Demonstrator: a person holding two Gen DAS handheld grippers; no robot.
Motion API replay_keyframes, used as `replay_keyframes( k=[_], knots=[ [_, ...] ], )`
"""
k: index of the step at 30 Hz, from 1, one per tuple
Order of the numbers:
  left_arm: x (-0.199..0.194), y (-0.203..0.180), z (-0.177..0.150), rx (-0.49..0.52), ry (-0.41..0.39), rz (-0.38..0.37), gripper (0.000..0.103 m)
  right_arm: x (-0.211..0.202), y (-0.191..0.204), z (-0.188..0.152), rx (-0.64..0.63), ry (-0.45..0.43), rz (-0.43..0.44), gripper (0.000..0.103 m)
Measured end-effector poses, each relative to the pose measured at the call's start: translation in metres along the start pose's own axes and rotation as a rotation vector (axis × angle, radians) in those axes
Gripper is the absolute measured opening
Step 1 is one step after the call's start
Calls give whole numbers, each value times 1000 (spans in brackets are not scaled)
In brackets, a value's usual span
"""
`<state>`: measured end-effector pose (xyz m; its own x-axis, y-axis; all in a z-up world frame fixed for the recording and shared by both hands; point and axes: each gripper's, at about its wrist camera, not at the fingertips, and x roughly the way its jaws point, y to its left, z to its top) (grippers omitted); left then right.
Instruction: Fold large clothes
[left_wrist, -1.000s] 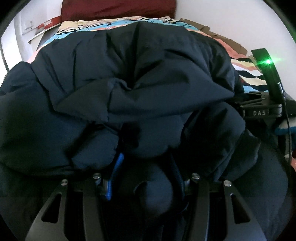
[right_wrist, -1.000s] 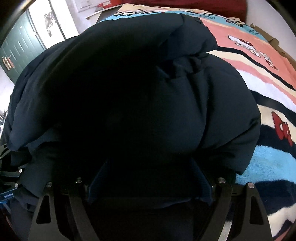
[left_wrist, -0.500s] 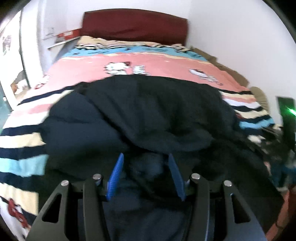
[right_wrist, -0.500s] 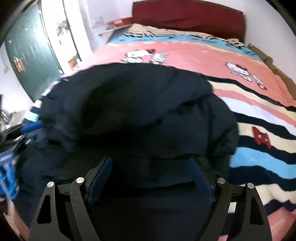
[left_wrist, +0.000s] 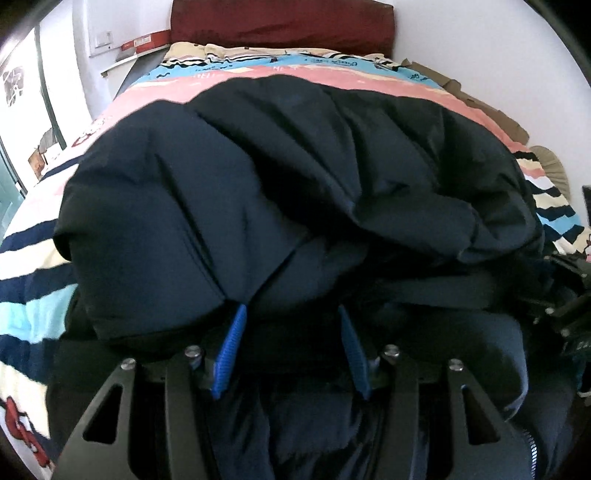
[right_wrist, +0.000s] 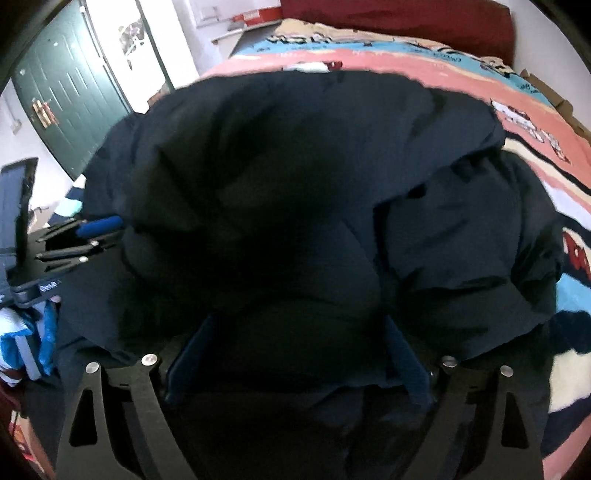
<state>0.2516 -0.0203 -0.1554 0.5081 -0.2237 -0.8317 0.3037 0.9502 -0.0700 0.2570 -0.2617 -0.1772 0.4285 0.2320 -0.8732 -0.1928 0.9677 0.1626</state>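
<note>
My left tongs (left_wrist: 291, 314): blue pads (left_wrist: 231, 354) set apart, moderate gap, jaws spread. Dark navy padded jacket (left_wrist: 295, 177) bulges right over the tips and lies in the gap between the pads; neither pad visibly presses into the fabric.

My right tongs (right_wrist: 295, 325): jaws spread wide, wider than the left pair. Jacket (right_wrist: 295, 192) heaped across and between the fingers, hiding the tips; the pads (right_wrist: 402, 354) are deep in shadow. Fabric touches them, no pinch seen.

Jacket sits bunched in a thick mound straight ahead of both tongs, on the striped bedspread (left_wrist: 33, 295), and blocks most of the forward view. Folds run from the mound down toward my left pads.

Beyond the mound: dark red headboard (left_wrist: 280, 22) at the far end. Off to the left of my right tongs, a green door (right_wrist: 70, 96), and the other tongs seen from the side, poking into the jacket's edge. Bedspread shows to the right of the right tongs (right_wrist: 576, 266).
</note>
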Motion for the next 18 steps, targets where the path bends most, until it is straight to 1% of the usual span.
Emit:
replay_keyframes(
  k=[5,8,11,13,14,15,18],
  knots=[
    [-2,-4,-1,13,2,18,50,10,6,0,-11,25,-36,89],
    [-25,-2,-1,7,-16,13,50,1,10,4,1,31,-56,89],
    [-59,10,-10,-17,-37,-31,50,-27,17,-3,14,2,-46,90],
    [-83,19,-19,-19,-54,-43,51,-51,18,-11,6,-29,-48,91],
    [-95,24,-24,-20,-61,-43,56,-65,17,-16,7,-47,-49,91],
    [-108,30,-31,-27,-68,-42,59,-75,16,-19,11,-59,-48,93],
    [-139,47,-52,-68,-78,-72,60,-112,10,-41,40,-96,-62,95]
  ],
)
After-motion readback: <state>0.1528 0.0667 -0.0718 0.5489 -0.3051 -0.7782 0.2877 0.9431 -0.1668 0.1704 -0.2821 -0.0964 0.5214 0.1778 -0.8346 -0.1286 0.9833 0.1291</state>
